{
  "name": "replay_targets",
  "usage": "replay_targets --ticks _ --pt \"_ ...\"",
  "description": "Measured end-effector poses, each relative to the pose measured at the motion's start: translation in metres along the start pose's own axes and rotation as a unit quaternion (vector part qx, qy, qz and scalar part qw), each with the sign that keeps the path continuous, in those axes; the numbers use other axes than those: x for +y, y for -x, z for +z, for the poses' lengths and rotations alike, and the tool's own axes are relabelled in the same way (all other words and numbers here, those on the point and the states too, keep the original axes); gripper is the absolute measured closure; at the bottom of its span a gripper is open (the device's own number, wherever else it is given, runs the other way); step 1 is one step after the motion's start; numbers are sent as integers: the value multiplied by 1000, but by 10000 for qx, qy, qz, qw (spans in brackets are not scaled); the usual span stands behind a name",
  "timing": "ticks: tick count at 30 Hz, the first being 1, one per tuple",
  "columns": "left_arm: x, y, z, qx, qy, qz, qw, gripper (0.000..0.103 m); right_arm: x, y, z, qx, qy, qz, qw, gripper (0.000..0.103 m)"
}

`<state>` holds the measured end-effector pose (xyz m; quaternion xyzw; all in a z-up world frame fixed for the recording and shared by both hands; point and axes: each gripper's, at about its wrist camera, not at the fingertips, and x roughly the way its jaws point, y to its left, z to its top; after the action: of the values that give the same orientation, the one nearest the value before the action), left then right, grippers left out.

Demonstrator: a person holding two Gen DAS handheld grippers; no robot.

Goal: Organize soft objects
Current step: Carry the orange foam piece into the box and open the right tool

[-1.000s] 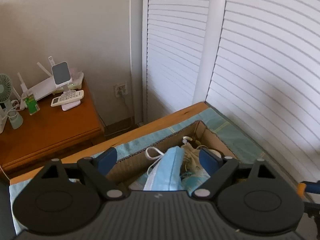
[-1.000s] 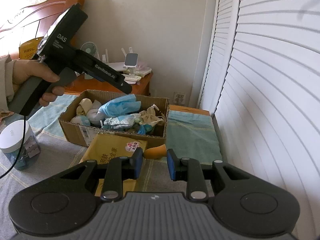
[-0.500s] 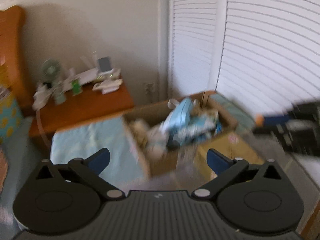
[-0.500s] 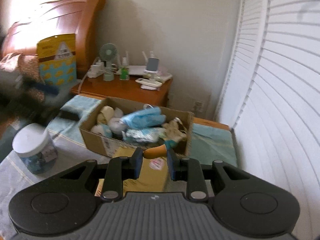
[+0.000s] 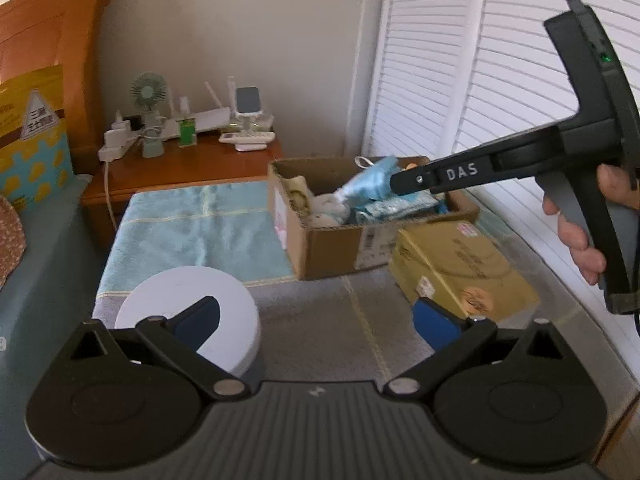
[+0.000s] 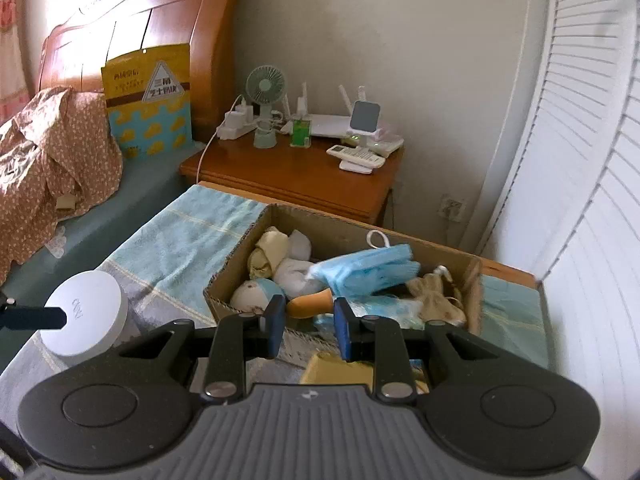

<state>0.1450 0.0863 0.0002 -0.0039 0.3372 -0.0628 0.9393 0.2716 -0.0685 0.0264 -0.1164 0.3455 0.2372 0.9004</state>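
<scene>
Soft objects [image 6: 360,272] piled in cardboard box [image 5: 332,248], left gripper [image 5: 316,320] fingers spread wide, empty, right gripper [image 6: 308,322] fingers narrow, pinching orange piece [image 6: 310,302]

- The wall [image 6: 400,60] is plain and pale.
- White slatted doors [image 6: 592,160] stand on the right side.
- A big wooden headboard [image 6: 132,28] glows in bright light.
- A brown wooden nightstand [image 6: 296,176] sits in the corner, between the bed and the doors.
- A small green fan [image 6: 265,88] stands on the nightstand's back edge.
- A wall socket [image 6: 452,204] sits low beside the nightstand.
</scene>
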Motion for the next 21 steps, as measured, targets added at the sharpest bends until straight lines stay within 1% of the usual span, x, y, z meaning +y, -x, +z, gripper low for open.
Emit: replay_targets --ticks 5,8,10,12,14,16,18,21 --pt "6 -7 -5 98 35 108 9999 1 5 -22 7 170 -37 11 9998 73" --pt "8 -9 -7 56 14 253 9997 1 5 -30 6 251 -104 27 9996 70" --pt "7 -9 -8 82 -43 346 9994 1 5 -33 6 278 -163 53 9995 60" --pt "6 -9 -9 90 -73 350 9993 1 6 -32 5 221 -205 32 9995 34" --pt "7 -8 -10 84 -42 296 9995 1 6 -29 5 167 -234 32 9996 25" --pt "6 -6 -9 34 -7 244 9997 1 5 -24 5 119 -328 14 9994 11" --pt "6 -3 -8 -30 35 227 9997 1 3 -18 4 76 -425 31 9991 4" --pt "5 2 -4 -56 112 232 9997 1 0 -4 1 31 -537 -18 9985 0"
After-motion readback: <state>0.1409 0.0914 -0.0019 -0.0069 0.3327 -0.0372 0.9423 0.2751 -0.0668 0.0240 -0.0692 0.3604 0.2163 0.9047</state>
